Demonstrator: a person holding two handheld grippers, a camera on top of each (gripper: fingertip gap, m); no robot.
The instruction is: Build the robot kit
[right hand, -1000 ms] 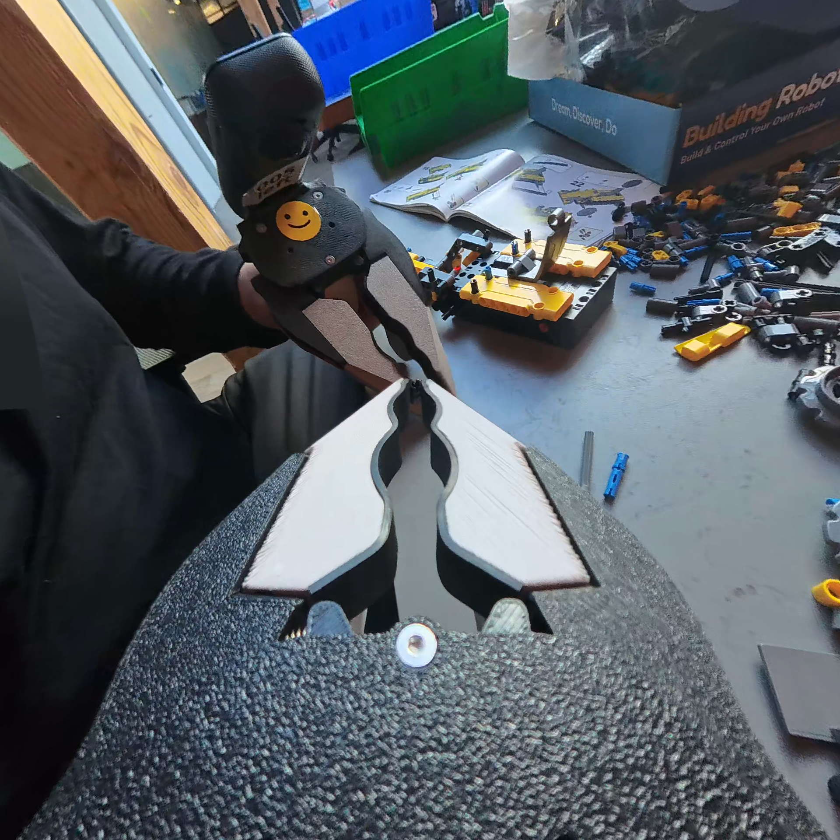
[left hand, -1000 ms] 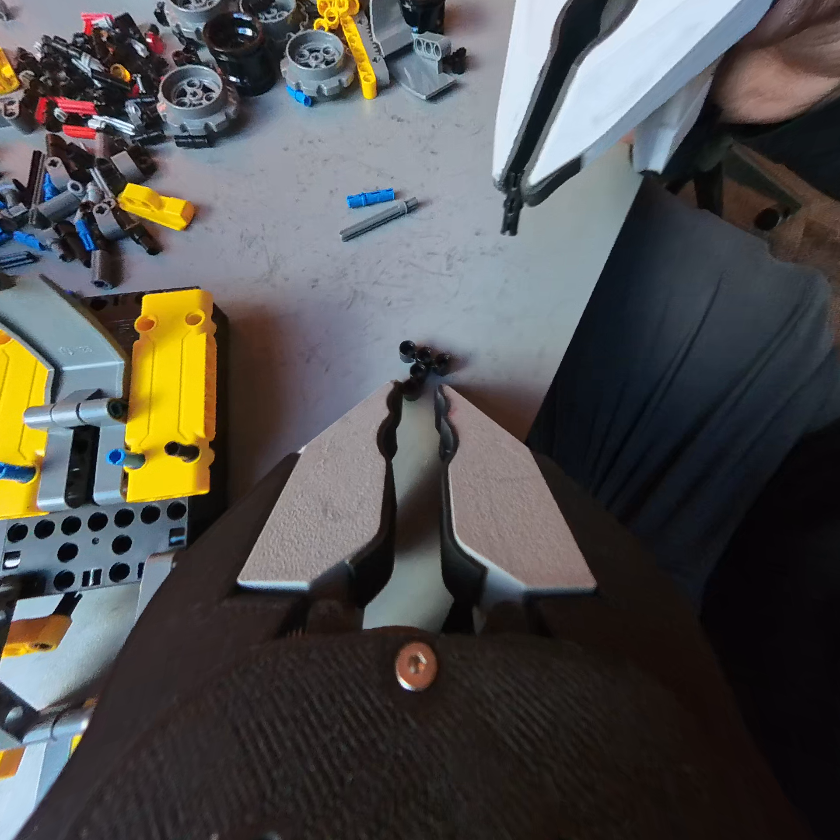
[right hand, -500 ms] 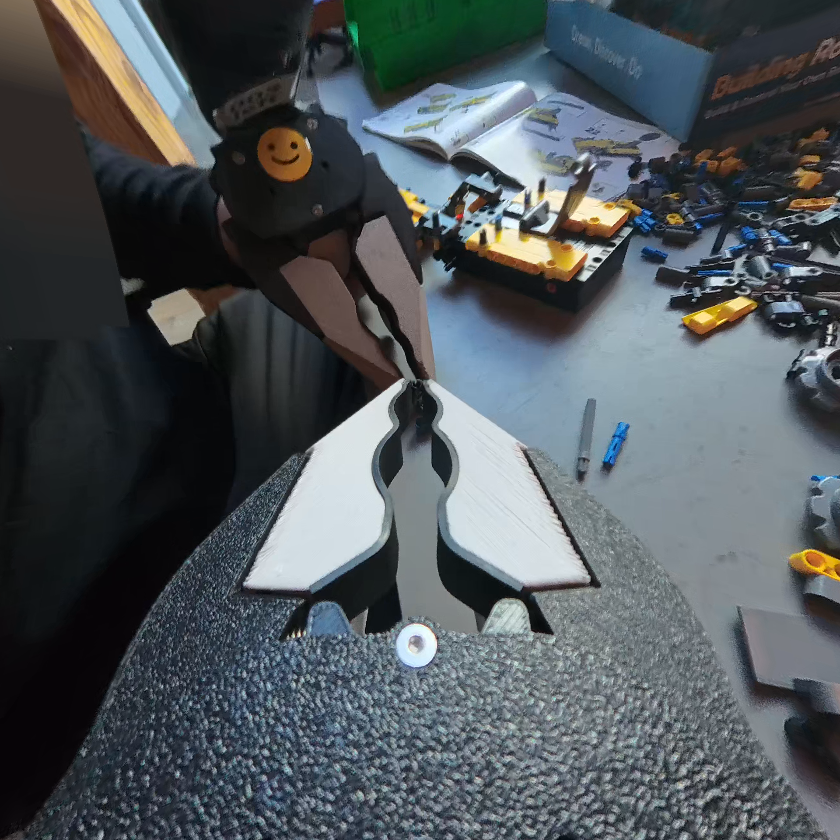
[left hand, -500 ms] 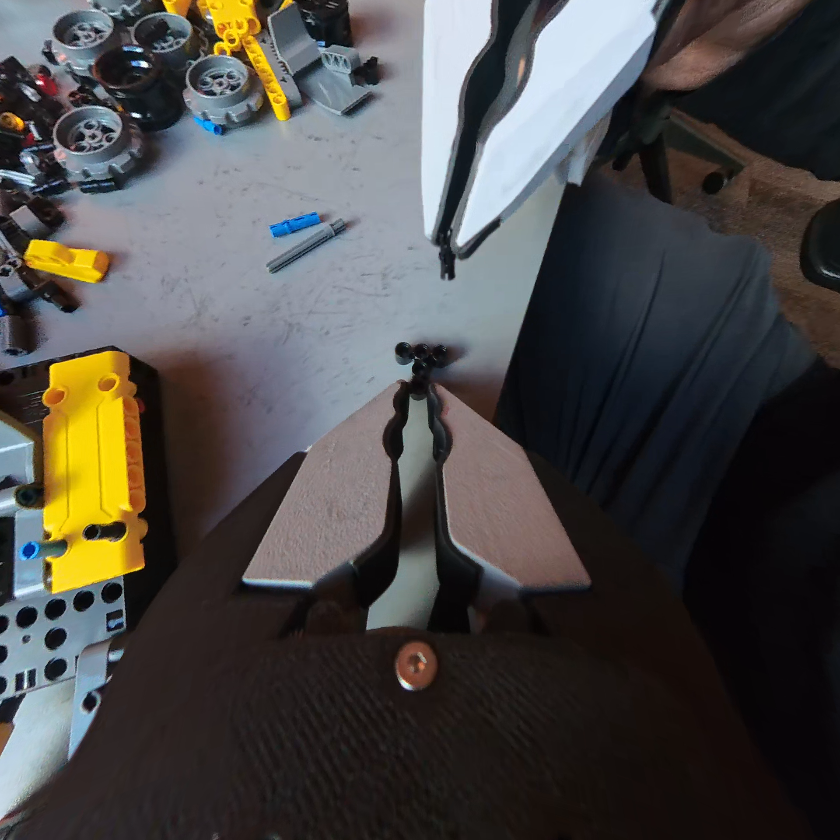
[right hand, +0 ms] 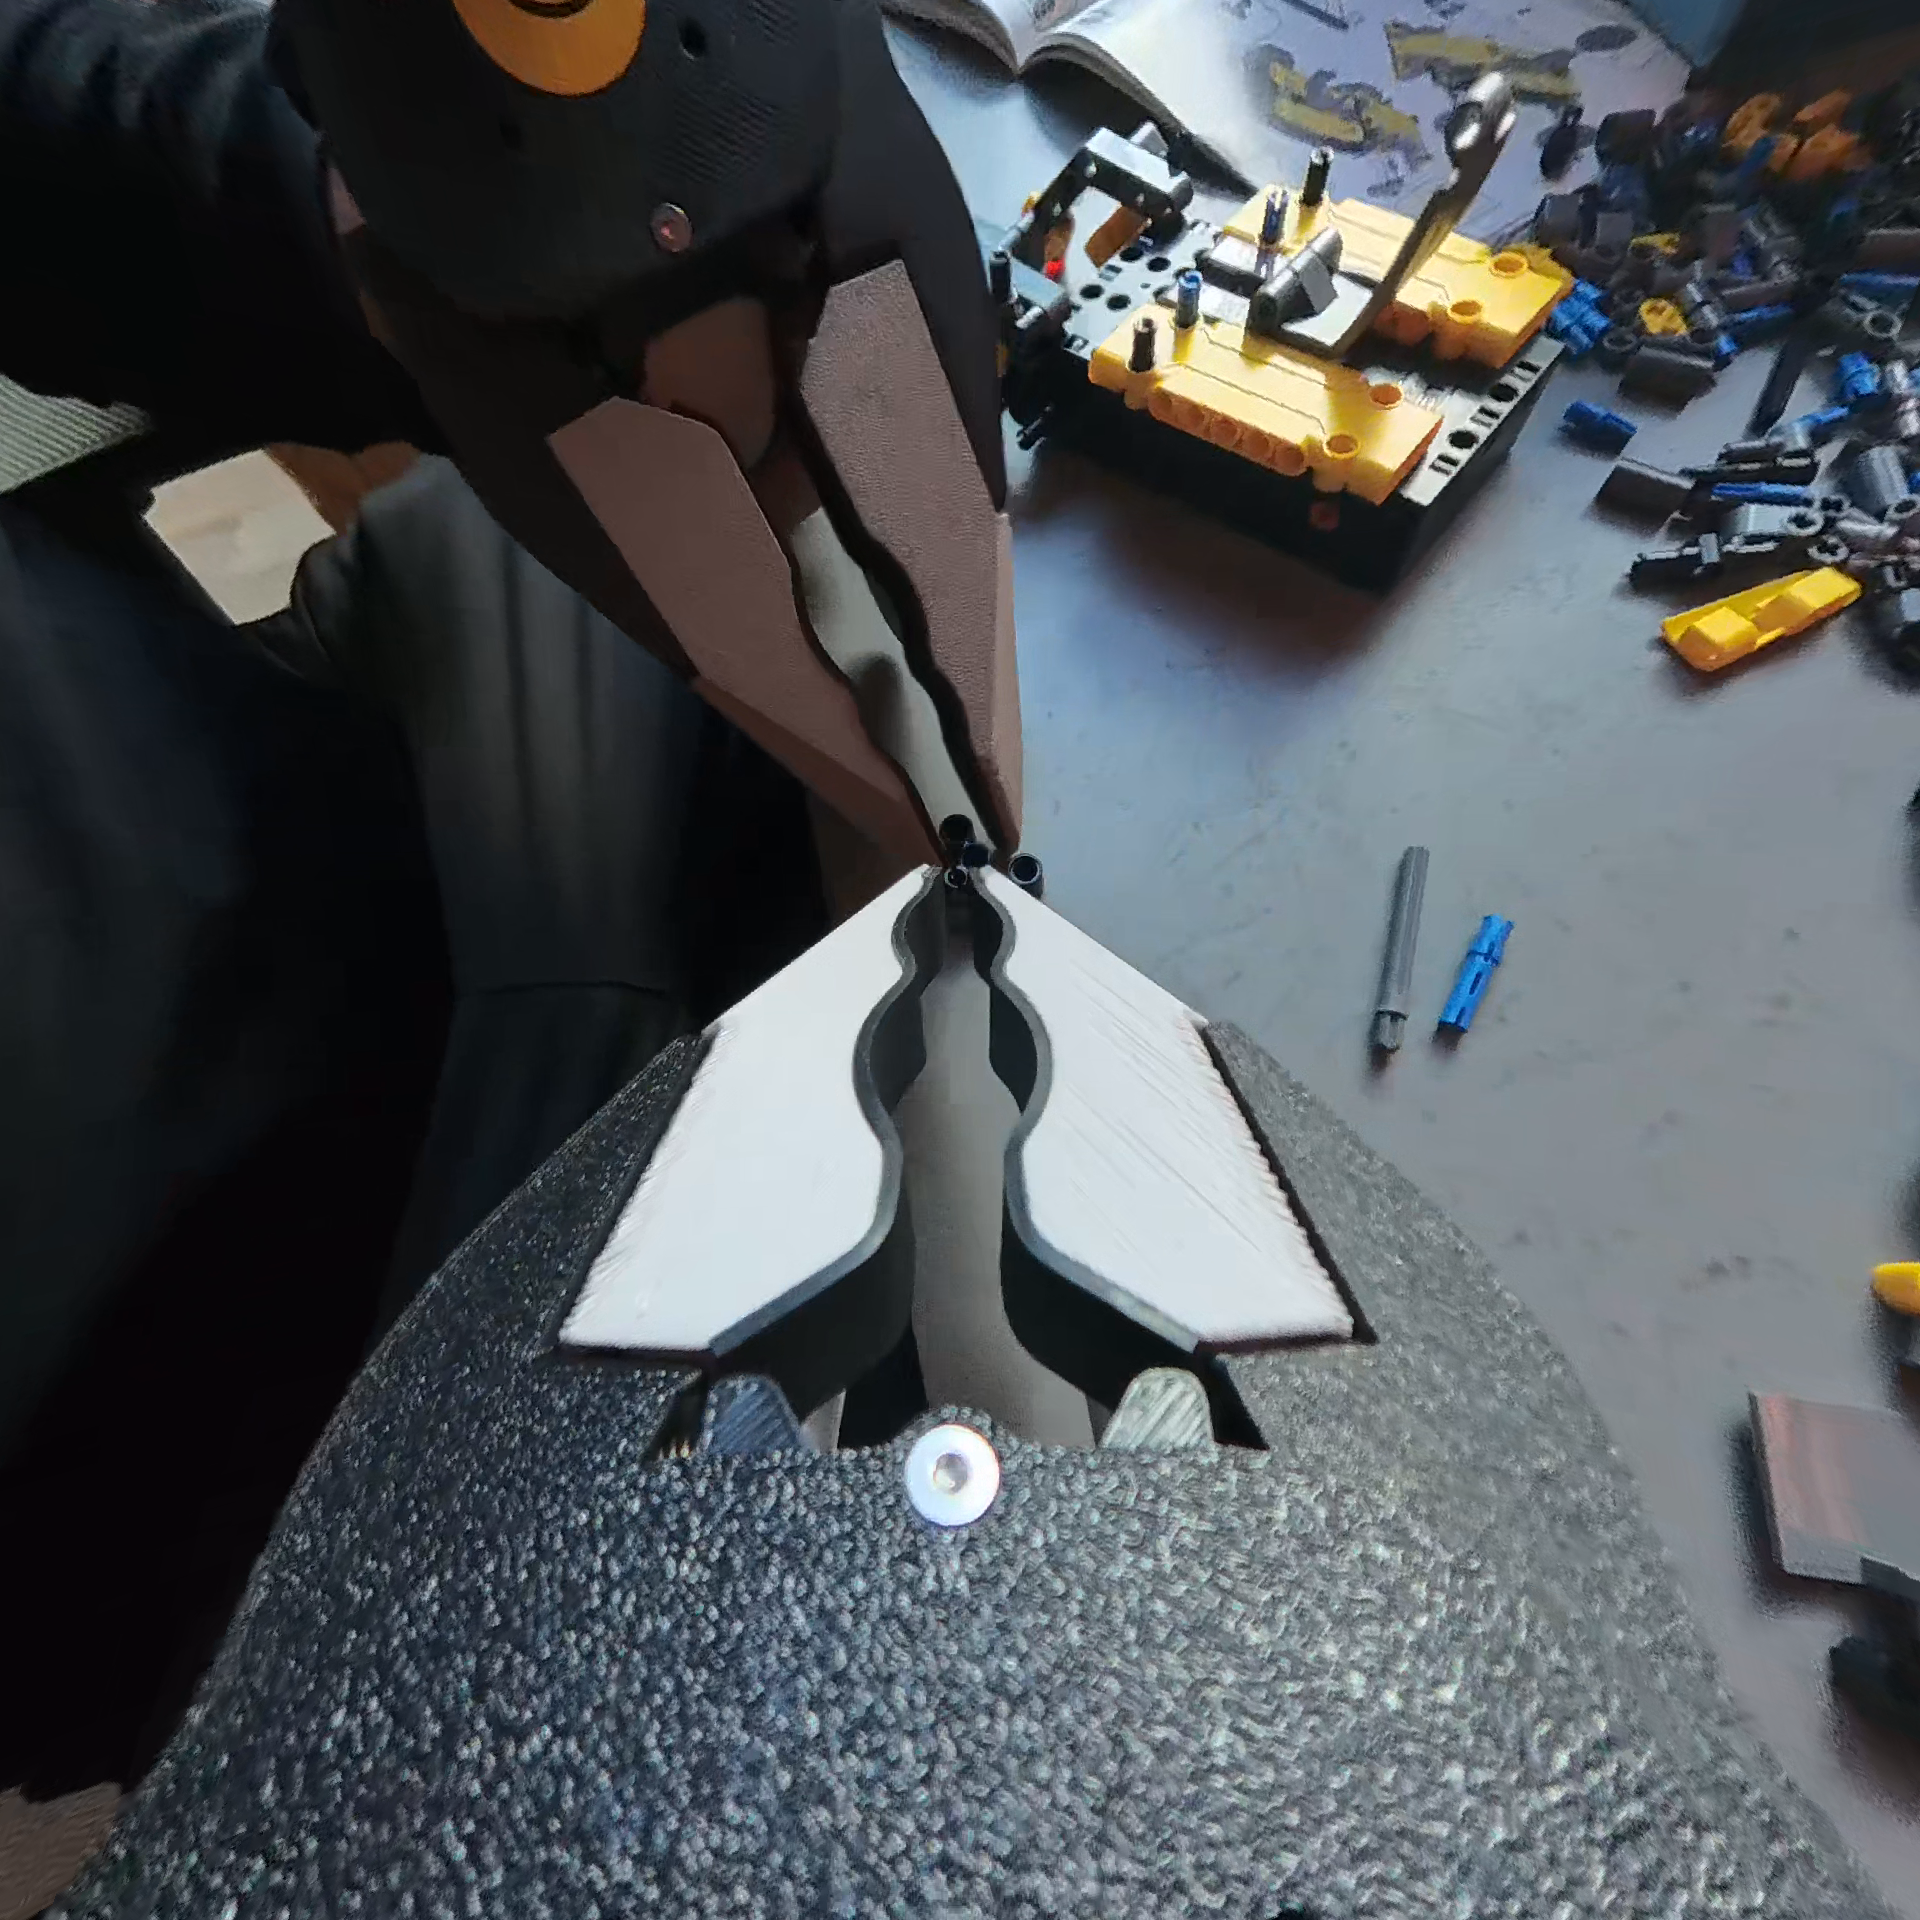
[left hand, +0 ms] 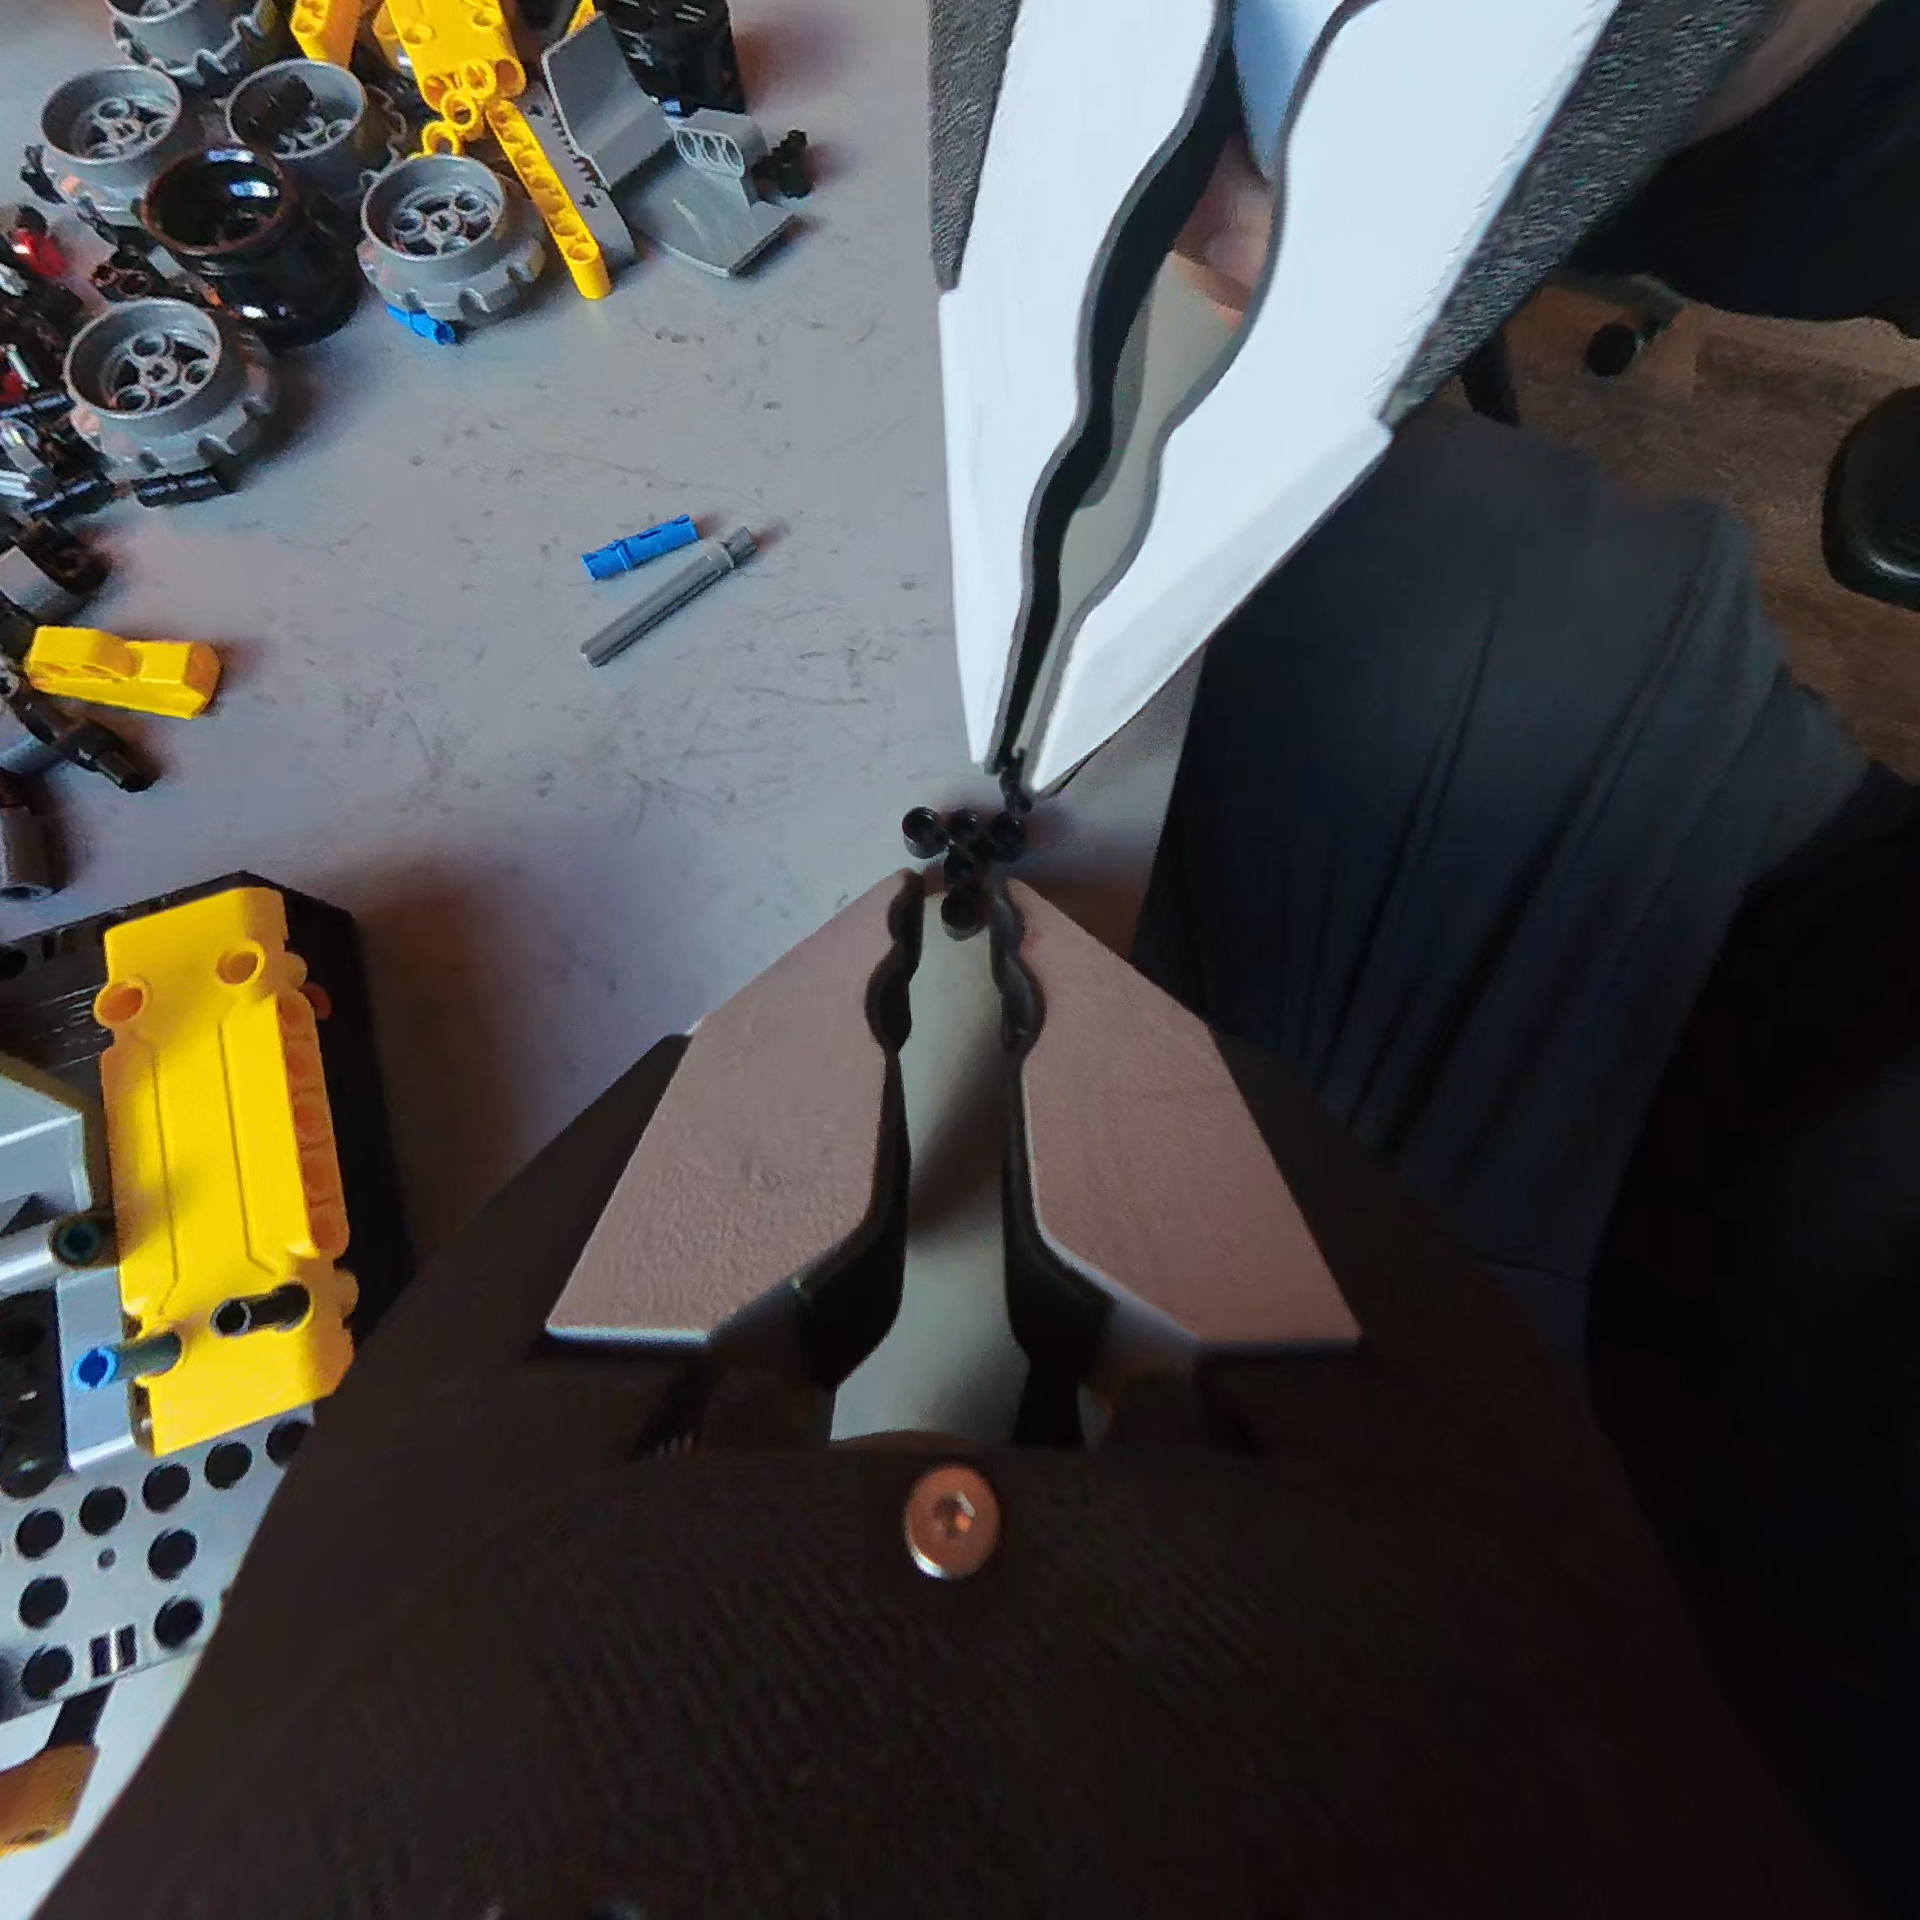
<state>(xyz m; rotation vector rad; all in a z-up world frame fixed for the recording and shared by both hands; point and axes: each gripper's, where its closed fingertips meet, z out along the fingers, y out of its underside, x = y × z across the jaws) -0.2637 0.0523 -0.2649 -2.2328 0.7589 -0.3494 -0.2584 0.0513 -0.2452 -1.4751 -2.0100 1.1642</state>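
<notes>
Left tongs (left hand: pixel 956 896) pinch black T-connector (left hand: pixel 964 844), stem toward cam; right tongs (right hand: pixel 964 883) clamp pin (left hand: pixel 1015 798).

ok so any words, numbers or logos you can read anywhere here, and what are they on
No text can be read.
Open booklet: print too blurred.
Orange round sticker on the left gripper: cut off by the frame edge, no words show.
Yellow panels: no lettering shows.
Black connector in the left gripper, black pin in the right gripper: no marks show.
</notes>
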